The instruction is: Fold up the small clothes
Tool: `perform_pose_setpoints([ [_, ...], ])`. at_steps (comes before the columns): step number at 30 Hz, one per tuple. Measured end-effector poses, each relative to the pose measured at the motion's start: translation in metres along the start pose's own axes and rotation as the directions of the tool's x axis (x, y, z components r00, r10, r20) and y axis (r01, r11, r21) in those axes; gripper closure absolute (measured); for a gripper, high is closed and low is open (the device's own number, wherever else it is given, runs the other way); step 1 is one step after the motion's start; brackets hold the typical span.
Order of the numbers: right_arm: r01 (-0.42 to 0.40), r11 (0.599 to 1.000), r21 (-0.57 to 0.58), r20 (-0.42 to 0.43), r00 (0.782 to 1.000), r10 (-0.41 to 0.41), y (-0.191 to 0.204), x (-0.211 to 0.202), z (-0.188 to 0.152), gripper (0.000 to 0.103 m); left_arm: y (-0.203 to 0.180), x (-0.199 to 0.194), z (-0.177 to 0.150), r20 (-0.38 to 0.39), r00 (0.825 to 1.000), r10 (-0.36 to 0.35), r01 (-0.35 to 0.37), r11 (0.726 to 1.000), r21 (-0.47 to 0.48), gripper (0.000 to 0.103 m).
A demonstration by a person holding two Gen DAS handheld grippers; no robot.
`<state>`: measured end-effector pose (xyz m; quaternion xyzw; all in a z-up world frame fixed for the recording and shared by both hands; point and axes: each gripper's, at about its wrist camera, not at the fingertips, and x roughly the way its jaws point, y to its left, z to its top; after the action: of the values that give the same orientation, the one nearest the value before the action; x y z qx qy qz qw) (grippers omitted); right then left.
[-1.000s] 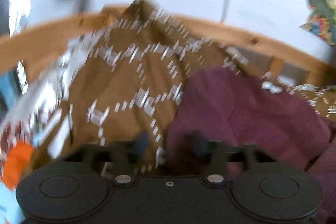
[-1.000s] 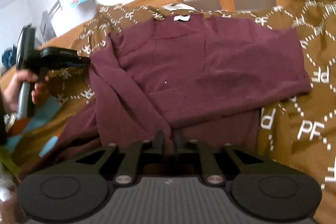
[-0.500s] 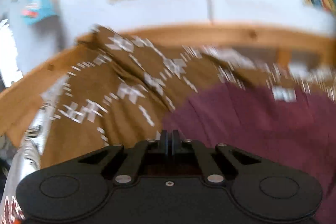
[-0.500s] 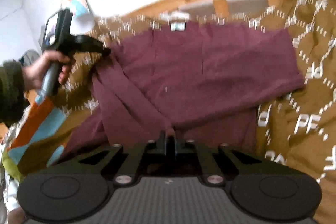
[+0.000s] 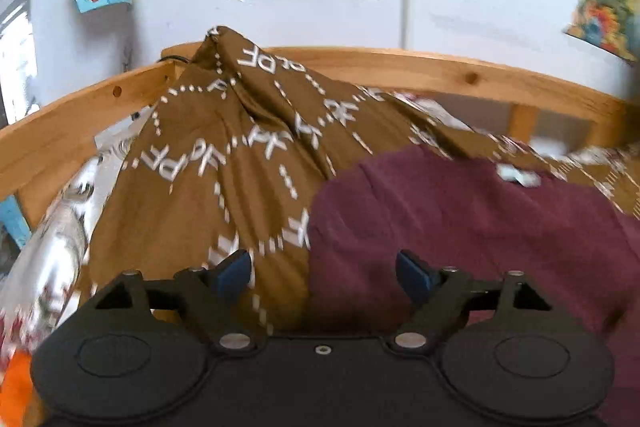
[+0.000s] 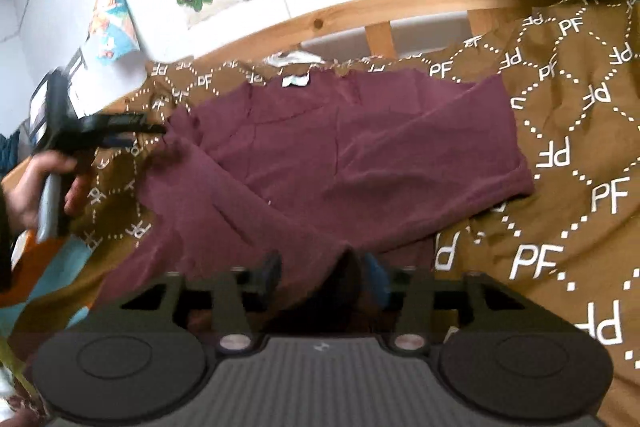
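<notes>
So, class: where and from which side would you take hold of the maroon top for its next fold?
Judging by its pose, grip the maroon top at its far-left corner, from the left, where the left hand-held gripper is already open. The flat edge there can probably be pinched clear of the brown blanket.

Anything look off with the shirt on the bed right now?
The maroon shirt lies askew: its left sleeve is folded diagonally across the body, bunching near the right hand-held gripper. No damage visible.
</notes>
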<state>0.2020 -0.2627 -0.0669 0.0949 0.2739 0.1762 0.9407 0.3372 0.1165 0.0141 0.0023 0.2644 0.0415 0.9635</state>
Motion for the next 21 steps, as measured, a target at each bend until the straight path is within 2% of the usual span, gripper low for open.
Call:
perform_pose_setpoints([
  [3, -0.001, 0.999, 0.038, -0.022, 1.0, 0.001, -0.007, 0.001, -0.001, 0.047, 0.001, -0.013, -0.021, -0.06, 0.998, -0.032, 0.033, 0.999, 0.013, 0.019],
  [5, 0.004, 0.998, 0.055, -0.048, 0.999, -0.002, -0.01, 0.006, -0.001, 0.047, -0.002, -0.01, -0.034, -0.137, 0.99, -0.04, 0.047, 0.998, 0.051, 0.032],
  [6, 0.008, 0.999, 0.052, -0.067, 0.998, -0.004, -0.01, 0.009, -0.002, 0.045, -0.006, -0.007, -0.038, -0.166, 0.986, -0.029, 0.043, 0.995, 0.086, 0.052],
  [7, 0.015, 0.999, 0.044, -0.083, 0.996, -0.011, -0.008, 0.011, -0.003, 0.044, -0.008, -0.002, -0.041, -0.192, 0.981, -0.003, 0.025, 0.994, 0.11, 0.081],
  [8, 0.018, 0.999, 0.035, -0.09, 0.996, -0.015, -0.007, 0.011, -0.005, 0.043, -0.008, 0.003, -0.042, -0.222, 0.975, 0.023, 0.001, 0.994, 0.108, 0.093],
  [11, 0.038, 0.999, -0.01, -0.119, 0.992, -0.039, -0.003, 0.011, -0.006, 0.038, -0.004, 0.006, -0.04, -0.25, 0.967, 0.04, -0.032, 0.999, 0.038, 0.095],
  [15, 0.079, 0.995, -0.065, -0.102, 0.991, -0.086, -0.001, 0.003, -0.007, 0.032, -0.019, 0.001, -0.041, -0.251, 0.961, 0.116, -0.089, 0.989, 0.115, 0.096],
  [17, 0.091, 0.994, -0.055, -0.084, 0.992, -0.095, -0.004, -0.007, -0.005, 0.027, -0.023, -0.007, -0.038, -0.258, 0.956, 0.141, -0.113, 0.986, 0.119, 0.091],
  [20, 0.103, 0.994, -0.045, -0.044, 0.994, -0.105, -0.006, -0.024, 0.001, 0.014, -0.03, -0.03, -0.033, -0.223, 0.961, 0.165, -0.138, 0.982, 0.129, 0.067],
  [21, 0.111, 0.993, -0.046, -0.027, 0.993, -0.112, -0.005, -0.031, 0.004, 0.012, -0.033, -0.039, -0.031, -0.203, 0.965, 0.164, -0.139, 0.981, 0.135, 0.051],
])
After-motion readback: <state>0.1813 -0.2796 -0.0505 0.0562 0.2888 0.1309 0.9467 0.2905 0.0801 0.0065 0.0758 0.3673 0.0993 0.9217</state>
